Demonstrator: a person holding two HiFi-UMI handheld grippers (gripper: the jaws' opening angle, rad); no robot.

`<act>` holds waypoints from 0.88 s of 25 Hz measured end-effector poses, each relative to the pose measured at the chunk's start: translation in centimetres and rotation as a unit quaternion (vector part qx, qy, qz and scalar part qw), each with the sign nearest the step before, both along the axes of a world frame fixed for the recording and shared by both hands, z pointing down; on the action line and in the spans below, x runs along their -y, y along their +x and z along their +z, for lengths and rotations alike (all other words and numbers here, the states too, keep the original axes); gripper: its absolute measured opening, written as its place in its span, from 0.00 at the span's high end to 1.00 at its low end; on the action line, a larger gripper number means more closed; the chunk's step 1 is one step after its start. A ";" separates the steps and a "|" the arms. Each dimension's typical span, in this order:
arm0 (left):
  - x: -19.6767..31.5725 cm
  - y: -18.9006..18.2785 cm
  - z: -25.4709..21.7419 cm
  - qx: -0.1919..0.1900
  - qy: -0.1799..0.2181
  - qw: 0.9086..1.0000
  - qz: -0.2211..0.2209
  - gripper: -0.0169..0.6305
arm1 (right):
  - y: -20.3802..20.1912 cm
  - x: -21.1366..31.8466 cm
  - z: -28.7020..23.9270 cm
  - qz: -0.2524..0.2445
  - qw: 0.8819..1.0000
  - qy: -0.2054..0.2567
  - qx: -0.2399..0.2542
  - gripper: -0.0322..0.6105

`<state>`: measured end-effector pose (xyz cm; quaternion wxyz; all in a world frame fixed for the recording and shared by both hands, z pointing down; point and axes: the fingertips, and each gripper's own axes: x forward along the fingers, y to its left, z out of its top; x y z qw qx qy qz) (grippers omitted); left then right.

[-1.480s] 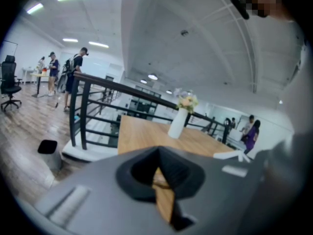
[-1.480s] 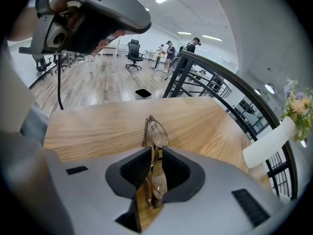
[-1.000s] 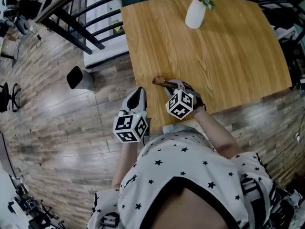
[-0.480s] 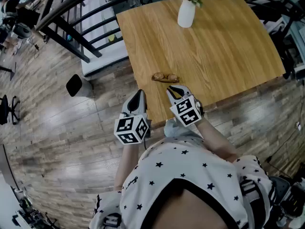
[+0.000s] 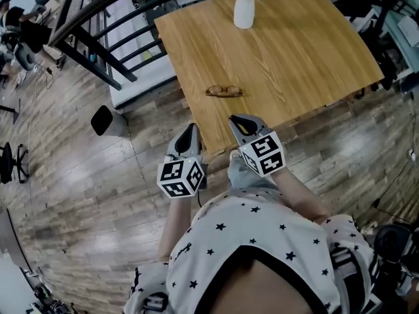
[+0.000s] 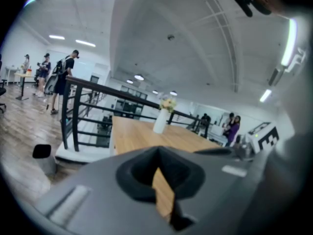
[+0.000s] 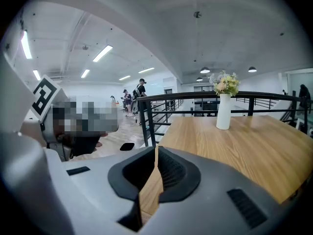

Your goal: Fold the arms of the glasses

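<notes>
Glasses: the glasses (image 5: 224,91) lie flat on the table (image 5: 294,64), on its near left part, close to the front edge and touching nothing else.
Arms of the glasses: too small in the head view to be sure. The outline is narrow and compact, so I'd guess they are folded in.
Left gripper: the left gripper (image 5: 189,131) has its jaws pressed together with nothing between them. It hangs off the table's near corner, over the floor.
Right gripper: the right gripper (image 5: 239,123) is also closed and empty. It sits over the front edge, nearer the glasses than the left one but clear of them.
Vase: the vase (image 5: 244,8) stands at the far side, well apart and out of the way.
Step in hand: I'd say checking the fold, or finishing it.
Doing it well: if an arm sticks out, steady the frame at the bridge with one closed tip. With the other, nudge that arm close to its hinge, slowly, along the tabletop.
Watch for: pushing on a lens, or shoving the light frame towards the front edge. Push away from the edge, not towards it.
</notes>
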<state>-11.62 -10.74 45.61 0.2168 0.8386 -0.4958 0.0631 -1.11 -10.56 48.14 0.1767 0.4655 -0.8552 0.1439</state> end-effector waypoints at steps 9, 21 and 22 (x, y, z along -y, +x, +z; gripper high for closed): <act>-5.3 -0.2 0.2 -0.003 0.002 1.000 0.011 0.96 | 0.0 -5.6 -2.0 0.017 0.999 0.018 0.028 0.91; -12.9 -0.4 0.7 -0.011 0.005 1.000 0.015 0.96 | -0.4 -13.3 -3.2 0.016 0.998 0.041 0.035 0.91; -13.4 -0.5 0.7 -0.012 0.005 1.000 0.015 0.96 | -0.4 -13.8 -3.3 0.015 0.998 0.043 0.036 0.91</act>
